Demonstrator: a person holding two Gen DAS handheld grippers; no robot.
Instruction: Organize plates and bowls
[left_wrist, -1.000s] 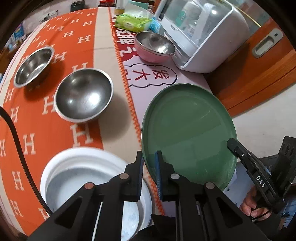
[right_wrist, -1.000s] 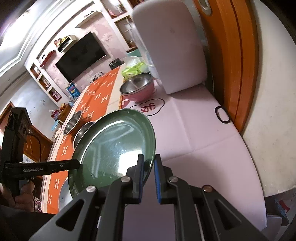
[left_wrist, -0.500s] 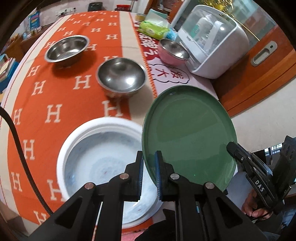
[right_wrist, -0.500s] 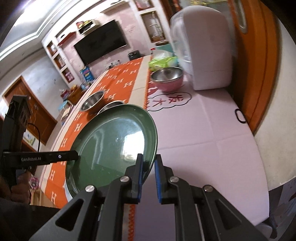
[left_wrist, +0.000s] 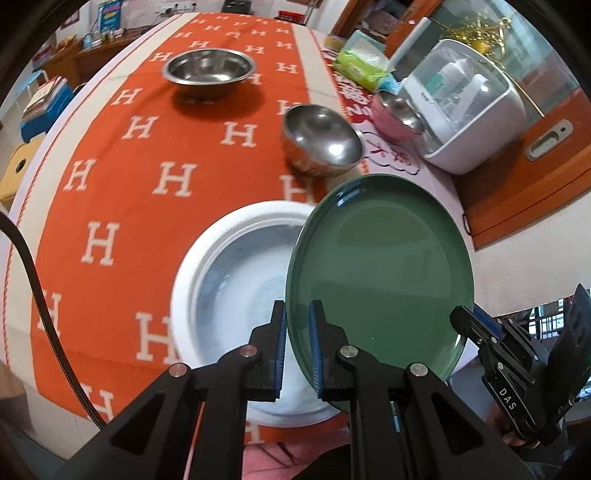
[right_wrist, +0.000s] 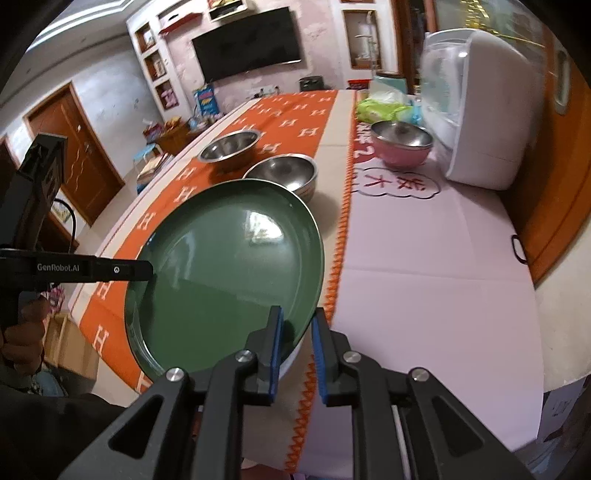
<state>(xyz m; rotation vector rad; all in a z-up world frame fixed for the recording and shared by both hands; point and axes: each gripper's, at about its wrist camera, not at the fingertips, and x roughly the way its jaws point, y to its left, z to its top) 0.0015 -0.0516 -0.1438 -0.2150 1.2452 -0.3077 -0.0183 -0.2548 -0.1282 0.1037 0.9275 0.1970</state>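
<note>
Since that green plate (left_wrist: 380, 266) is wide and slick, both the left gripper (left_wrist: 296, 345) and right gripper (right_wrist: 296, 349) are pinching opposite rims, hovering it lower-centre over the white plate (left_wrist: 229, 280), probably for stacking.

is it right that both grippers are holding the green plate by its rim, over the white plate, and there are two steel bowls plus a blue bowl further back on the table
Not quite: the third bowl is pink outside, not blue, as the right wrist view shows. The rest holds: left gripper and right gripper both clamp the green plate above the white plate, with two steel bowls behind.
</note>
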